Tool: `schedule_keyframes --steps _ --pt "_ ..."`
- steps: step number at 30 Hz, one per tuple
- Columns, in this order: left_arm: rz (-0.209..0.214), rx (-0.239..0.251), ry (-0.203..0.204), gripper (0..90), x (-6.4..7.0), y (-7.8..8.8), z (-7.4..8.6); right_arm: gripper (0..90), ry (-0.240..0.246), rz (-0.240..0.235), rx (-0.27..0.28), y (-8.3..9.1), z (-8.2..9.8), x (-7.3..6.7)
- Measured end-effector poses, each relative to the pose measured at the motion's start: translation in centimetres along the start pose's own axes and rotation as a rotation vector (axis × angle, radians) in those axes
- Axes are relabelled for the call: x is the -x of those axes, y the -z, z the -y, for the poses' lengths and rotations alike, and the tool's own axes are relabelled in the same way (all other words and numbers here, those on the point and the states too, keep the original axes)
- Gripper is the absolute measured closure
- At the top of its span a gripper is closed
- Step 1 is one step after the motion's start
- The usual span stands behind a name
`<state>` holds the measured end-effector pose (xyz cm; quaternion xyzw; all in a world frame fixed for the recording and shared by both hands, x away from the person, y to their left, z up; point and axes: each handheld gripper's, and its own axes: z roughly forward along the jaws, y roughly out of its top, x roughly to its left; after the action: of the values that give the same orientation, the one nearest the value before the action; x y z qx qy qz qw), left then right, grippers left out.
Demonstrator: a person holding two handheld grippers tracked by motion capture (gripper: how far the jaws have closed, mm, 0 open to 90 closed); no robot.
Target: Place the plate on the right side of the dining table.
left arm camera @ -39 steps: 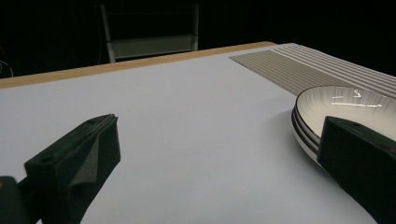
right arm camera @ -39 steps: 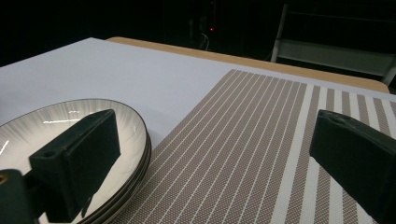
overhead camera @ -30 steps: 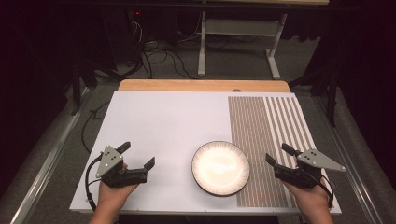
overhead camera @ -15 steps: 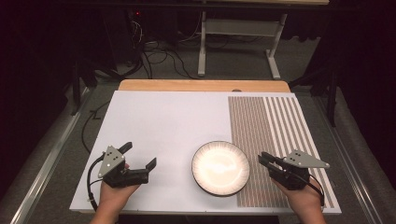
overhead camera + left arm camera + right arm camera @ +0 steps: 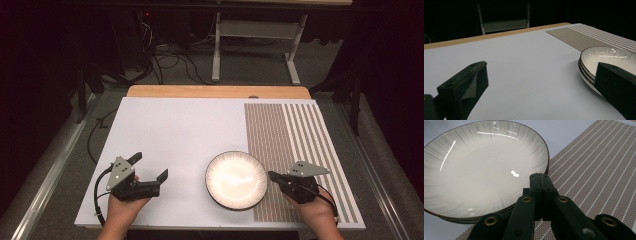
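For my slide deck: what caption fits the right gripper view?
Shut right gripper poised at the rim of stacked plates beside a striped mat.

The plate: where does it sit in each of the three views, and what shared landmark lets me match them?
High view: the plate lies low and right of centre, partly on the striped mat.
Left gripper view: at the right edge, behind the right-hand finger.
Right gripper view: across the upper left, beyond the closed fingers.
Shared landmark: the striped mat beside the plate.

Left hand-held gripper [image 5: 150, 167] jaws apart, right hand-held gripper [image 5: 271, 175] jaws just closed
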<state>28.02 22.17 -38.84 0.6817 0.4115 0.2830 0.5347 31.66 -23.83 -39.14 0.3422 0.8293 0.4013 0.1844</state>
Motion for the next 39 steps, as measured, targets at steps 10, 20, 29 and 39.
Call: schedule_keyframes --steps 10,20,29,39 --pt "0.002 -0.001 -0.001 0.2 0.0 0.0 0.0 90.0 0.029 0.002 -0.029 -0.5 0.0 -0.3" --pt "0.000 0.003 -0.005 0.2 0.1 0.1 -0.1 90.0 0.078 0.033 -0.053 -0.5 -0.3 -0.7" --pt "0.003 0.000 -0.004 0.2 0.0 0.0 -0.1 90.0 0.088 0.033 -0.054 -0.5 -0.3 -0.8" --pt "0.000 0.001 -0.005 0.2 0.0 0.1 -0.1 90.0 0.107 0.025 -0.066 -0.8 -0.5 -1.4"
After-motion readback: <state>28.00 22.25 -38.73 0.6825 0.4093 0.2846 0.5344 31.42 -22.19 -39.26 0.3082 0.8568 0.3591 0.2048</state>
